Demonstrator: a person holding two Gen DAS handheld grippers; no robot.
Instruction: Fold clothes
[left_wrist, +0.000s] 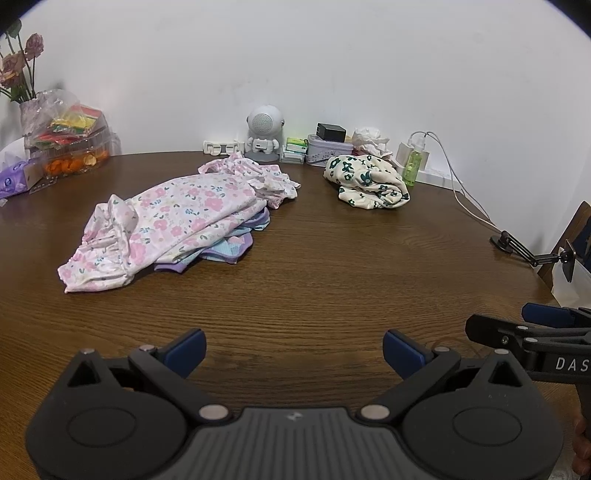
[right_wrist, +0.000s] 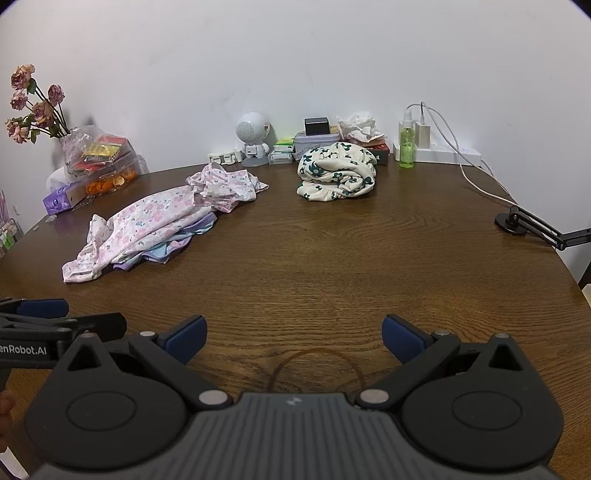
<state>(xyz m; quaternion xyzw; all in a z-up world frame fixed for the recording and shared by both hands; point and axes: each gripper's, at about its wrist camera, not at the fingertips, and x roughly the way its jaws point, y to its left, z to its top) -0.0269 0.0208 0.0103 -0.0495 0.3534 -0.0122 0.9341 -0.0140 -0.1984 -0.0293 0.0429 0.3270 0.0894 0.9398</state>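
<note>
Both grippers, left gripper (left_wrist: 294, 349) and right gripper (right_wrist: 294, 334), are hovering with jaws spread, empty; grabbing the pink floral garment (left_wrist: 166, 218) risks dragging the purple clothes (left_wrist: 229, 251) underneath along.

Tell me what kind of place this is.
Probably a home: a wooden table against a white wall, with loose clothes, a vase of dried roses and a power strip.
</note>
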